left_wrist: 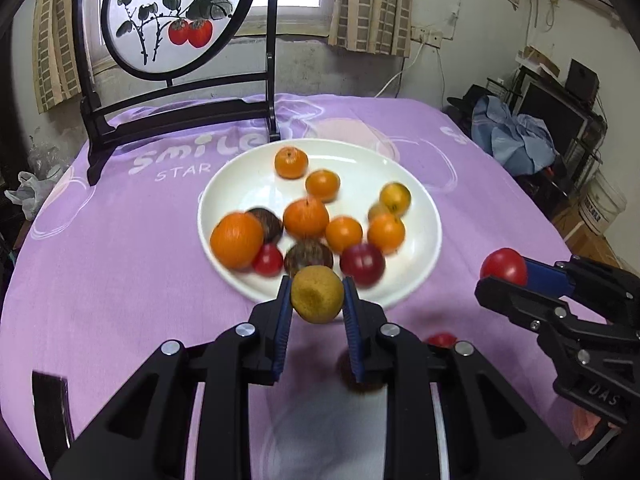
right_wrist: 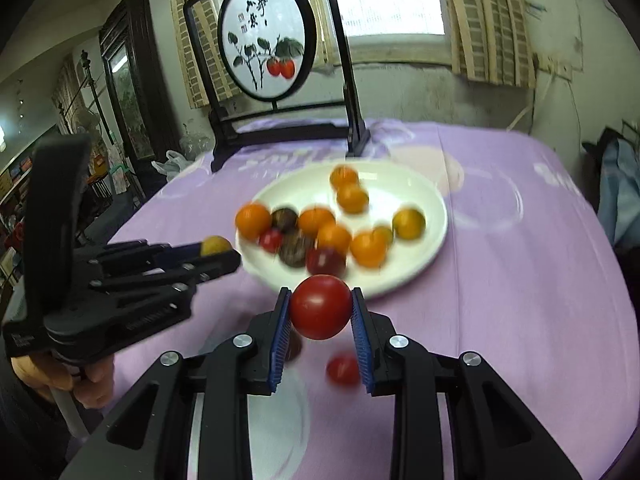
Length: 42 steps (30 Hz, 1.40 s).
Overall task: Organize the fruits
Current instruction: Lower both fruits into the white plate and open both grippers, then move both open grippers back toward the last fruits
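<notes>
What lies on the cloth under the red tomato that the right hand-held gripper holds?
Under the red tomato, a smaller red fruit lies on the purple cloth. A dark round fruit sits beside it, mostly covered by the blue pad.

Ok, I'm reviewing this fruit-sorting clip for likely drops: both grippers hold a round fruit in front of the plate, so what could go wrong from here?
1. The yellow-brown fruit sits at the very tips of the left gripper; round and barely pinched, it might slip out.
2. The white plate is crowded near its front rim, so a dropped fruit could knock others off.
3. The right gripper with its red tomato is close beside the left; they could bump.
</notes>
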Motion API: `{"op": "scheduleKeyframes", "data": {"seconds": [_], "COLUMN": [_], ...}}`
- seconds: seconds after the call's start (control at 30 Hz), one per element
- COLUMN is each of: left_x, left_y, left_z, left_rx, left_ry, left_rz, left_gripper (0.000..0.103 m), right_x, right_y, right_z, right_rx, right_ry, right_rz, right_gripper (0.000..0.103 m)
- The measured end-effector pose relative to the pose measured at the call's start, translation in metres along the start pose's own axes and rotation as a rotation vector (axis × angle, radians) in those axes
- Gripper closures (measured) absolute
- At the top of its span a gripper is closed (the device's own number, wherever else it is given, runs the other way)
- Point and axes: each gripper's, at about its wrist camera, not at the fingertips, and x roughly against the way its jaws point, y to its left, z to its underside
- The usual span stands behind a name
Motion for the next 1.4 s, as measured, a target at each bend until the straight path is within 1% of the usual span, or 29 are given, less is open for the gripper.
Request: {"op": "scheduleKeyframes", "data": {"seconds": [0.13, 0.27, 0.3, 0.43, 0.47, 0.5, 0.53, 0.57, 0.63, 0.67, 0.7, 0.73, 0.8, 0.87, 0.93, 1.0, 1.07, 1.13, 1.27, 1.4], "left_x": [-0.033, -0.057, -0.064, -0.083, -0.088, -0.092, -0.093, -0.092, -0.088, -0.083, -0.078, -0.071, -0.061, -0.051, -0.042, -0.032, -0.02, -0.012, 0.004, 0.012], "left_y": [0.001, -0.004, -0.004, 0.001, 0.002, 0.003, 0.004, 0.004, 0.001, -0.002, -0.005, -0.01, -0.014, -0.014, -0.013, -0.012, -0.012, -0.013, -0.014, -0.008], "left_z": [-0.023, -0.033, -0.036, -0.044, -0.046, -0.048, -0.05, -0.051, -0.053, -0.052, -0.051, -0.048, -0.045, -0.039, -0.033, -0.024, -0.011, 0.001, 0.027, 0.053], "left_rx": [0.02, 0.002, 0.004, 0.023, 0.029, 0.044, 0.055, 0.063, 0.069, 0.061, 0.046, 0.02, -0.007, 0.002, 0.014, 0.02, 0.024, 0.021, 0.021, 0.05], "left_ry": [0.025, 0.044, 0.05, 0.068, 0.073, 0.079, 0.074, 0.074, 0.074, 0.067, 0.054, 0.028, 0.003, 0.005, 0.013, 0.022, 0.023, 0.023, 0.024, 0.043], "left_rz": [-0.023, -0.032, -0.048, -0.058, -0.071, -0.089, -0.074, -0.069, -0.072, -0.089, -0.112, -0.134, -0.157, -0.146, -0.126, -0.121, -0.111, -0.11, -0.123, -0.124], "left_gripper": [0.079, 0.08, 0.079, 0.079, 0.077, 0.062, 0.056, 0.053, 0.041, 0.036, 0.027, 0.021, 0.017, 0.016, 0.015, 0.015, 0.013, 0.012, 0.011, 0.01], "right_x": [-0.033, -0.067, -0.072, -0.094, -0.098, -0.103, -0.105, -0.106, -0.104, -0.101, -0.095, -0.092, -0.081, -0.071, -0.058, -0.044, -0.03, -0.021, -0.008, 0.0], "right_y": [-0.015, -0.026, -0.029, -0.042, -0.044, -0.047, -0.049, -0.049, -0.047, -0.047, -0.047, -0.047, -0.047, -0.05, -0.05, -0.051, -0.052, -0.052, -0.049, -0.038], "right_z": [-0.026, -0.037, -0.039, -0.047, -0.049, -0.052, -0.054, -0.055, -0.055, -0.054, -0.051, -0.05, -0.045, -0.04, -0.033, -0.025, -0.014, -0.003, 0.023, 0.049], "right_rx": [-0.049, -0.066, -0.073, -0.123, -0.135, -0.152, -0.164, -0.172, -0.169, -0.172, -0.171, -0.169, -0.18, -0.2, -0.206, -0.21, -0.213, -0.206, -0.179, -0.136], "right_ry": [0.008, 0.046, 0.051, 0.062, 0.064, 0.073, 0.072, 0.066, 0.067, 0.062, 0.054, 0.051, 0.041, 0.034, 0.026, 0.014, 0.008, 0.01, 0.042, 0.071], "right_rz": [-0.012, 0.003, 0.007, -0.016, -0.026, -0.038, -0.037, -0.023, -0.009, -0.016, -0.016, -0.011, -0.019, -0.032, -0.038, -0.03, -0.019, -0.007, 0.029, 0.05], "right_gripper": [0.073, 0.073, 0.073, 0.072, 0.064, 0.06, 0.054, 0.052, 0.052, 0.052, 0.051, 0.051, 0.051, 0.047, 0.047, 0.047, 0.042, 0.042, 0.042, 0.041]}}
